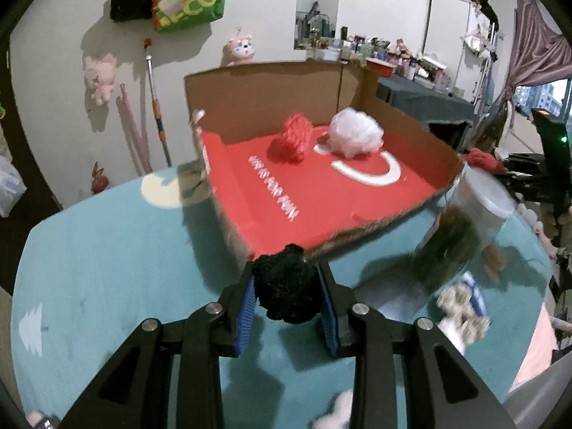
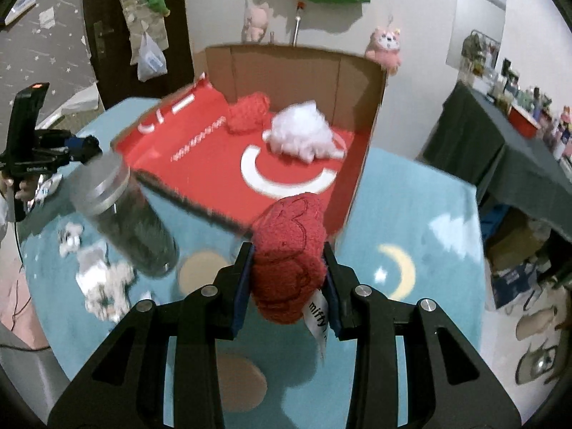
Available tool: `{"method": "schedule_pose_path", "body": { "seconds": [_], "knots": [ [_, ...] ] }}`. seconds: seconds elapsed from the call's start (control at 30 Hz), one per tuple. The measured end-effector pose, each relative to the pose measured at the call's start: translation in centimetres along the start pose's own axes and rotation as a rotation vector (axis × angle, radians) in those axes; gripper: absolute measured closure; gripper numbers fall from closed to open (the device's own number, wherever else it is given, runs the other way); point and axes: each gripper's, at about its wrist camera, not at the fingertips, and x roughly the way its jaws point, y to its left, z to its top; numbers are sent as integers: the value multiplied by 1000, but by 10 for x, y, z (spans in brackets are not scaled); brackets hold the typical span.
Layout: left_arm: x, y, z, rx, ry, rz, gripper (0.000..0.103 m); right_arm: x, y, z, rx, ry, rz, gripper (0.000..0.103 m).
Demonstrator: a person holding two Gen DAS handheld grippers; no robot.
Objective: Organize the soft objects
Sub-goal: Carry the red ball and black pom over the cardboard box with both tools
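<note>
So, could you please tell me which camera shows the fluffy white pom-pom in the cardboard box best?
The left wrist view: the fluffy white pom-pom appears sharp and rounded beside the red one. The right wrist view shows it too, but blurrier and more spread out.

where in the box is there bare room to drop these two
The cardboard box is bare across its red front floor, from the white arc print to the near edge. The back is crowded: red pompom and white pompom lie side by side there.
</note>
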Motion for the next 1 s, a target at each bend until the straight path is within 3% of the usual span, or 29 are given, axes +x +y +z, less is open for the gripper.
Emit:
{"method": "schedule_pose_path", "body": {
  "seconds": [0.17,0.3,0.7,1.0],
  "knots": [
    [10,-10,31,12,-1,-11,69,1,-4,35,30,-54,35,69],
    [33,-18,53,4,34,-10,69,20,0,57,46,-45,53,69],
    [121,-25,83,6,219,87,69,121,11,77,29,215,-79,69],
    [154,-14,80,5,321,168,68,155,6,77,-15,311,-161,68]
  ]
}}
